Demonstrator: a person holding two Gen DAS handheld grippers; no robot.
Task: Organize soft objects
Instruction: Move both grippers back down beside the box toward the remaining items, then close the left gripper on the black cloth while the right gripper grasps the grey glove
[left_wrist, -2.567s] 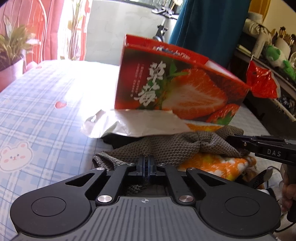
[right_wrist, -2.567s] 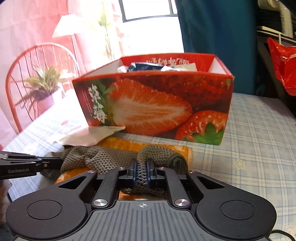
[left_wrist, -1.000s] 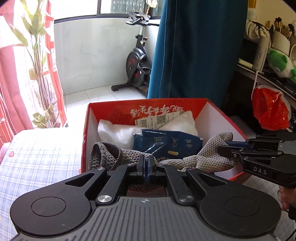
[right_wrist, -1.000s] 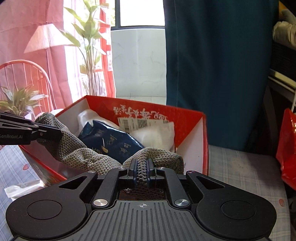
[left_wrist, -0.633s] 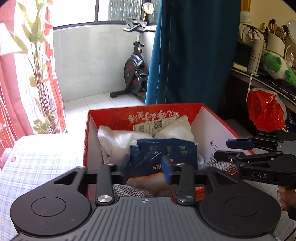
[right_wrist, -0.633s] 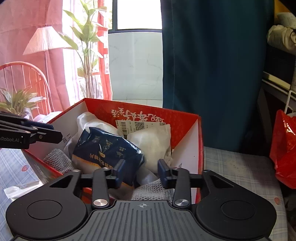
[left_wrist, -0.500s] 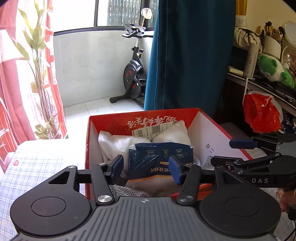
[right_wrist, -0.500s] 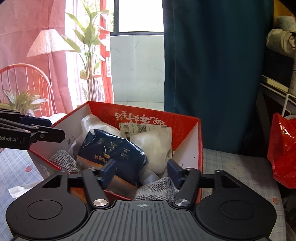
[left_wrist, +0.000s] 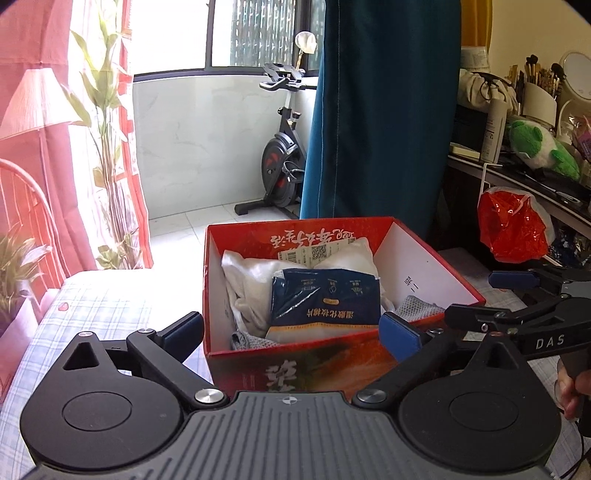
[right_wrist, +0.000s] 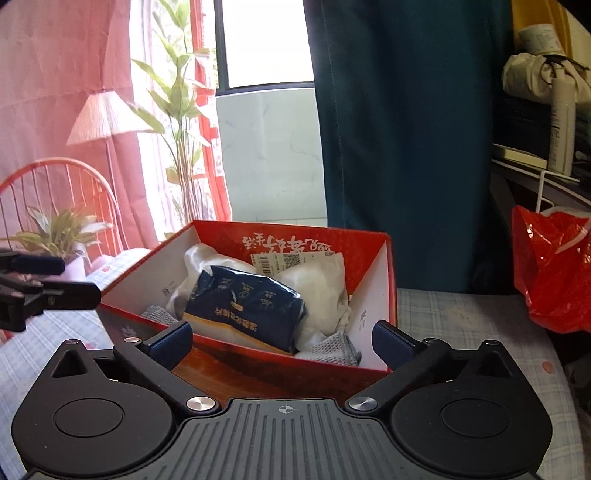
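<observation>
A red strawberry box (left_wrist: 424, 258) (right_wrist: 373, 243) stands open on the checked table. Inside lie a white soft bag (left_wrist: 251, 280) (right_wrist: 317, 280), a dark blue packet (left_wrist: 325, 299) (right_wrist: 243, 299) and the grey knitted cloth (left_wrist: 421, 305) (right_wrist: 332, 349), low along the near wall. My left gripper (left_wrist: 291, 334) is open and empty just in front of the box. My right gripper (right_wrist: 282, 341) is open and empty over the box's near rim; it also shows at the right of the left wrist view (left_wrist: 517, 295).
A red plastic bag (left_wrist: 511, 229) (right_wrist: 554, 266) hangs at the right by a cluttered shelf. A blue curtain (left_wrist: 380, 110) hangs behind the box. A potted plant (right_wrist: 59, 232) and a red chair (right_wrist: 55, 184) stand at the left.
Both grippers carried the grey cloth up from the table into the box, opened and let it drop. They have since pulled back a little with jaws wide.
</observation>
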